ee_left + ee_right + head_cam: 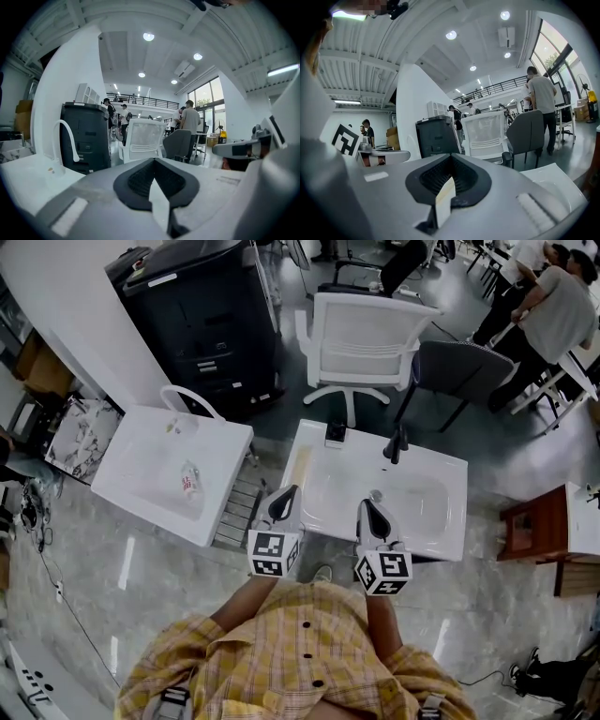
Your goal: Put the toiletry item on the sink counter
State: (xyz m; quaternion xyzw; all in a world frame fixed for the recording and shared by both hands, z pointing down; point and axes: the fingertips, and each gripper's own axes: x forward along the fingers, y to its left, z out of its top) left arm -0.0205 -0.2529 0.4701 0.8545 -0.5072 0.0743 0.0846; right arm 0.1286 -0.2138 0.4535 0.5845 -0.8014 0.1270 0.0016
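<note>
The left gripper (287, 493) and right gripper (368, 507) hover side by side over the near edge of the sink counter (442, 468). Each has its jaws fully closed with nothing between them. The toiletry item (300, 465), a pale elongated piece, lies flat on the counter's left ledge beside the basin (412, 502), just beyond the left gripper's tips and not touching them.

A left white sink (131, 432) and a right white sink (450, 474) stand side by side on the shiny grey floor (122, 582). A small pale toiletry item with a red mark (190, 481) lies in the left bowl. The right sink has a small dark flat thing (335, 434) on its back edge and a pale yellow strip (300, 468) along its left side.
</note>
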